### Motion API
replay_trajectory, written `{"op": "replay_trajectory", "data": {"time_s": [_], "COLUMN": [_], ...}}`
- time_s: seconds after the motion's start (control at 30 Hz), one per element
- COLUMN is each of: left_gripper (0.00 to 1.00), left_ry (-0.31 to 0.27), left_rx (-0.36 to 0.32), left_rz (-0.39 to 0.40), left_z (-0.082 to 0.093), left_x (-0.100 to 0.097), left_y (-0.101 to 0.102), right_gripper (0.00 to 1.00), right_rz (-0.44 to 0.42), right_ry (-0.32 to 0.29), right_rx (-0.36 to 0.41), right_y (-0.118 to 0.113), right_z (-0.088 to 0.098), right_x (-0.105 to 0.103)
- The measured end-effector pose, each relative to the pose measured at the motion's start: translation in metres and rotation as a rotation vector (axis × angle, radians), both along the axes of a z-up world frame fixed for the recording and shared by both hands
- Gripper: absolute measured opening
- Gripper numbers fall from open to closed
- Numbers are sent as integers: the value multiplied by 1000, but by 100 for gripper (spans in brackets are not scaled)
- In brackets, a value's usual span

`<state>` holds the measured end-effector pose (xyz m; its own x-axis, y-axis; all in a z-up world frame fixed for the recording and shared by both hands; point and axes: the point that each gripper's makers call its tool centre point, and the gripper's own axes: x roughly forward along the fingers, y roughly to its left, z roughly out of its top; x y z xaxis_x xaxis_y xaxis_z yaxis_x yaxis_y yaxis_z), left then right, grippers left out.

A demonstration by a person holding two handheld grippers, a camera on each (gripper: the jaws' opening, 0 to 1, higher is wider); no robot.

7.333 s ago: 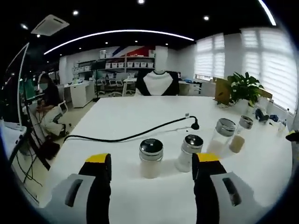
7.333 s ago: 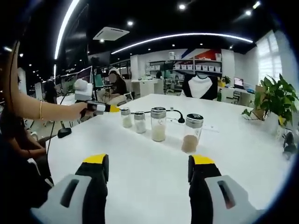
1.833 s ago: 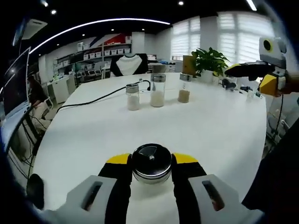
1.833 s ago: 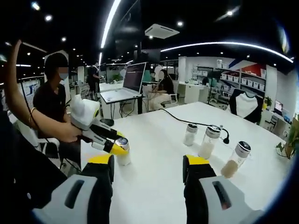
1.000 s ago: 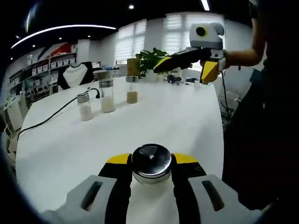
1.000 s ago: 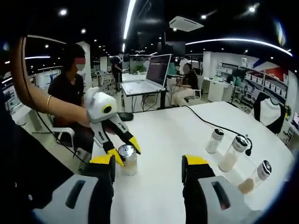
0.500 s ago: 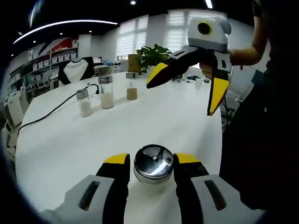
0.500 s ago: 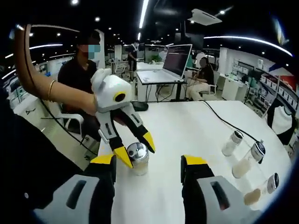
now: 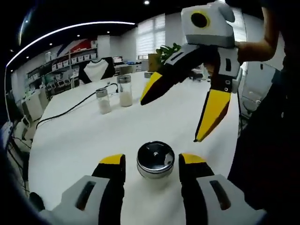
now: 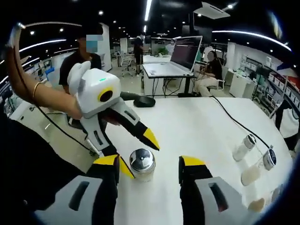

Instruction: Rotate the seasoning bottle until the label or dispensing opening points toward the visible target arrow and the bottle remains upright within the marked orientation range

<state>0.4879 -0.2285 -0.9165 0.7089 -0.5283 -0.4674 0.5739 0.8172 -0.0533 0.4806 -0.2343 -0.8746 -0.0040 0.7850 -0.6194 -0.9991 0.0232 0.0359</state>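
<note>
Left gripper view: seasoning bottle [image 9: 155,160] stood upright on white table [image 9: 84,136] between parted left gripper [image 9: 152,161]; right gripper [image 9: 178,115] spread wide. Probably light, smooth glass; grip below steel cap.

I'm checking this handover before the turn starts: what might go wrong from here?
Both grippers sit open around the same seasoning bottle. If the left gripper and right gripper close together, their yellow tips may collide or knock the bottle over. It also stands near the table edge, so a push might send it off. No target arrow is visible, so the aim is uncertain.
</note>
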Motion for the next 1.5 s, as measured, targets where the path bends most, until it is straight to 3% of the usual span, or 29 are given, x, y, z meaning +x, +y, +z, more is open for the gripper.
{"op": "replay_trajectory", "data": {"time_s": [0.07,0.13,0.3,0.77,0.83,1.0,1.13,1.23,1.5], "left_gripper": [46,46,42,42,42,41,41,40,37], "left_ry": [7,4,30,32,43,33,36,29,1], "left_rx": [29,11,16,-13,-16,-14,-19,-3,39], "left_rz": [37,59,62,132,168,205,271,309,414], "left_z": [-3,-3,-15,-14,-18,-19,-24,-25,-19], "left_x": [-1,-1,-4,-9,-9,-9,-8,-10,-13], "left_y": [6,7,9,10,11,8,11,10,7], "right_gripper": [44,44,43,27,28,27,27,27,27], "right_rz": [-1,1,1,-1,-55,-123,-270,-355,-445], "right_ry": [21,25,42,91,123,127,101,116,111], "right_rx": [-10,-27,-54,-94,-81,-66,-46,-27,13], "right_y": [2,4,10,16,16,16,16,16,15], "right_z": [-5,-12,-21,-35,-35,-35,-35,-36,-35], "right_x": [-2,-2,0,-5,-4,-3,-1,-2,-2]}}
